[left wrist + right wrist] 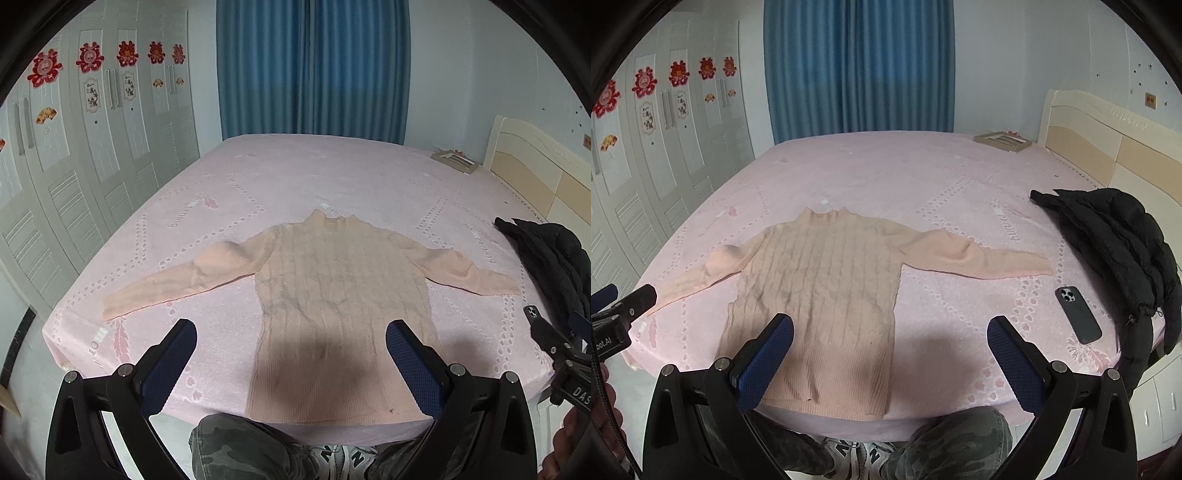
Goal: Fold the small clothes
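in the left wrist view the pale peach cable-knit sweater [332,295] lies flat on the pink patterned bedspread [295,177], sleeves out toward 9 and 3 o'clock, and our left gripper [291,360] hovers spread wide and empty over the hem at 6 o'clock; we judge the first fold goes best by pinching a cuff and laying it straight across the chest. in the right wrist view our right gripper [890,356] hangs just as wide and empty by the hem's right corner, with the dark phone [1078,314] at 3 o'clock and the black puffer jacket [1123,240] at 2 o'clock.

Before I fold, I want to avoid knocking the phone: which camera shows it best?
The right wrist view: the phone lies whole and unobstructed on the bed, beside the black jacket. The left wrist view shows only its camera end at the frame edge, behind the right gripper.
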`<state>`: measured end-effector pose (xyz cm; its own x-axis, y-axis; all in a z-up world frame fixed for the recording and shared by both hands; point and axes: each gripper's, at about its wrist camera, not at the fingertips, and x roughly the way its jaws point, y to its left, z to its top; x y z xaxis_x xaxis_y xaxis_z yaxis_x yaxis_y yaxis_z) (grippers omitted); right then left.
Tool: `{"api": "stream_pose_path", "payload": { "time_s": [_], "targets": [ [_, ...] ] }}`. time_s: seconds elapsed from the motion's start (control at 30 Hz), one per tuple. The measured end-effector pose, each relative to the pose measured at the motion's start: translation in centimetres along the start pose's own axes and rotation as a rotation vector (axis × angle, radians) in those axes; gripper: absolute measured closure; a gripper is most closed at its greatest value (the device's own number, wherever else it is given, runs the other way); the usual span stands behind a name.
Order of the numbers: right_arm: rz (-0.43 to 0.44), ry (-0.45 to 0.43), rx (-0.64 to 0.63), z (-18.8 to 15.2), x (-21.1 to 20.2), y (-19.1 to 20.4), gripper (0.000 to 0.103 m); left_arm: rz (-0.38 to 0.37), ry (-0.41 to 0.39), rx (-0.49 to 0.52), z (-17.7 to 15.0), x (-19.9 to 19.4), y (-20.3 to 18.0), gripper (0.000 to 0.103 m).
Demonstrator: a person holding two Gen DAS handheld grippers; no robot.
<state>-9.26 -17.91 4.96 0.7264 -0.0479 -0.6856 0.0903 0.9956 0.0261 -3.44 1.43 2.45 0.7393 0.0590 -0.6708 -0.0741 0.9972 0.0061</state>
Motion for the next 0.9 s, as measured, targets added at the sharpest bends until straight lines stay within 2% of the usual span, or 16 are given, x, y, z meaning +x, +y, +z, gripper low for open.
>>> {"api": "stream_pose_path", "payload": {
  "time_s": [0.27,0.47,0.53,0.63,0.73,0.9],
  "targets": [
    [-0.029,-0.028,0.005,1.7,0.1,-0.4,0.000,0.032,0.020,-0.069,1.1,1.6,2.5,0.000],
    [-0.118,-0.031,-0.001,2.4,2.1,-1.0,0.000,0.072,0.040,-0.112,1.6,4.4,4.8,0.001],
    [-0.142,-0.035,-0.010,2.2,3.1,-1.1,0.000,0.065,0.059,-0.108,1.4,5.8,5.6,0.002],
    [-0.098,-0.019,0.001,2.0,5.0,-1.2,0.000,0.100,0.063,-0.118,0.9,7.7,7.3,0.002],
    [-0.091,0.002,0.014,1.5,7.5,-1.2,0.000,0.067,0.116,-0.155,0.0,10.5,9.6,0.003],
    [-0.074,0.035,-0.021,1.0,11.8,-0.1,0.000,0.059,0.170,-0.286,-1.8,15.6,15.1,0.004]
  ]
}}
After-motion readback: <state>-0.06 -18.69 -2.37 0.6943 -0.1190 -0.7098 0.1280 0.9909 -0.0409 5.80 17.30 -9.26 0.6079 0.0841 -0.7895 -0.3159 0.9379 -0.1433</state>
